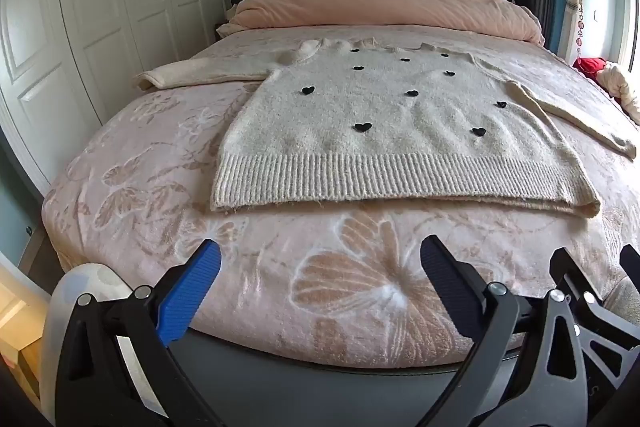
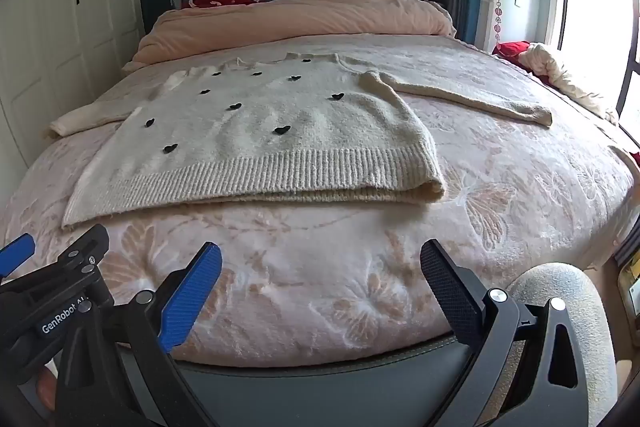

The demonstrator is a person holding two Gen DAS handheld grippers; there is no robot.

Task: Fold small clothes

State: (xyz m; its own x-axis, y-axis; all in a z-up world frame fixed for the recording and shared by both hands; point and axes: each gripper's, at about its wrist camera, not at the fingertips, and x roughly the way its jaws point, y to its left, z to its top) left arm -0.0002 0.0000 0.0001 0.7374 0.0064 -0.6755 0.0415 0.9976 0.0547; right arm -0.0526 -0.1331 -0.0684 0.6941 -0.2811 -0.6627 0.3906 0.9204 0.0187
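With left gripper (image 1: 320, 259) and right gripper (image 2: 320, 263) both wide open, empty, near the bed's (image 1: 132, 227) foot, well short of the flat cream sweater (image 1: 384, 123): reach far, pinch 2 hem corners, fold evenly toward the collar.

**Sweater: unfolded, flat on bed**

The cream knit sweater (image 1: 384, 131) carries small black hearts and a ribbed hem. It lies face up, spread flat on the bed (image 1: 248, 291), hem toward the cameras, collar toward the headboard. Both sleeves extend outward, one to each side.
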